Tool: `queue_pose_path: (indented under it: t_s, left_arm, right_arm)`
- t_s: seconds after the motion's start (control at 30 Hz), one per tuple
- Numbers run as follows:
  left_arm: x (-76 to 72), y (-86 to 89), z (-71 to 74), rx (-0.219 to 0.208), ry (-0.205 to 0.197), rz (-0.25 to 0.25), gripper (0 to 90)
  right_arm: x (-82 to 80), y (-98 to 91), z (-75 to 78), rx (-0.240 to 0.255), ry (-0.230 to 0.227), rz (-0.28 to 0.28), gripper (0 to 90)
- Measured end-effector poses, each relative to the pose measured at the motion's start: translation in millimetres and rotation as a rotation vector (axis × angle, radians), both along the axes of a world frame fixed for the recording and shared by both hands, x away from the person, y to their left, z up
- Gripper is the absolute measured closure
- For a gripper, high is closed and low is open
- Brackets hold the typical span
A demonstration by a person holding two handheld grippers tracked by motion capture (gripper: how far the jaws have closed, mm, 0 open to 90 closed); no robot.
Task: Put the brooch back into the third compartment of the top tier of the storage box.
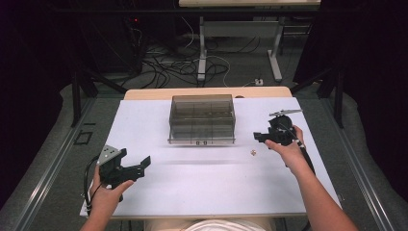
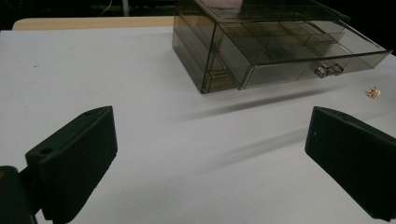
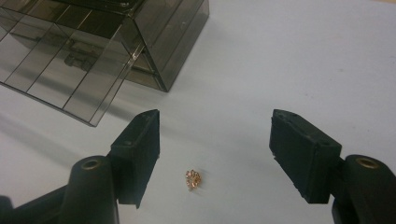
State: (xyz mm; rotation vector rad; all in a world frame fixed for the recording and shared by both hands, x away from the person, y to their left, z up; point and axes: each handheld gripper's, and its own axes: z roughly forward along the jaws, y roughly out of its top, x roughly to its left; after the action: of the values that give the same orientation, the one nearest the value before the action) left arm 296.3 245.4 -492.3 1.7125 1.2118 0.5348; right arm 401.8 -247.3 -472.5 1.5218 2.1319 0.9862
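A small gold trinket [image 3: 193, 179], possibly an earring though too tiny to make out, lies on the white worktop [image 1: 202, 187] toward its right edge, in front of and to the right of a smoky see-through drawer box [image 1: 202, 119] that stands near the far edge with one drawer [image 2: 299, 56] pulled out. The right gripper [image 1: 262, 136] hangs above the trinket with its jaws spread wide and nothing in them; the left gripper [image 1: 139, 163], near the front left corner, is likewise spread and empty. The risk, judged from this stance, is plain: a piece so small and flat could slip out from between the broad black jaws as they close, or be flicked across the smooth worktop toward the right edge if one jaw touches it first. The light plastic box could also slide if the open drawer is nudged with nothing bracing it. Counted: one trinket, one drawer box, one drawer standing open with two small clear knobs [image 2: 328, 70] on its front, two grippers, two hands, one worktop.
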Motion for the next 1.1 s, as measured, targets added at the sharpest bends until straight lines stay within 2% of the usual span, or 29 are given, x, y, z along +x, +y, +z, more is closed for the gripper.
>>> queue_pose_path:
  t_s: [0.13,0.37,0.57,0.87,0.97,1.1]
  left_arm:
    - [0.0,-0.4,-0.2,-0.005,0.003,-0.001,2.5]
    - [0.1,-0.5,-0.4,-0.003,0.008,-0.006,2.8]
    - [0.2,-0.6,-0.8,-0.004,0.009,-0.006,3.1]
    - [0.6,-0.7,-1.1,0.000,0.013,-0.011,3.3]
    - [0.6,-0.6,-1.0,0.000,0.014,-0.011,3.3]
    - [0.5,-0.5,-1.0,-0.001,0.014,-0.010,3.3]
  right_arm:
    - [1.7,1.1,-4.0,0.024,0.021,0.003,34.4]
    - [4.8,3.1,-7.6,0.029,0.037,0.013,37.0]
    - [6.3,6.0,-11.3,0.055,0.075,0.007,44.5]
    - [6.3,11.0,-16.1,0.069,0.099,0.017,53.6]
    - [5.2,10.6,-20.9,0.101,0.111,0.011,57.2]
    - [5.4,10.7,-26.9,0.116,0.123,0.006,59.5]
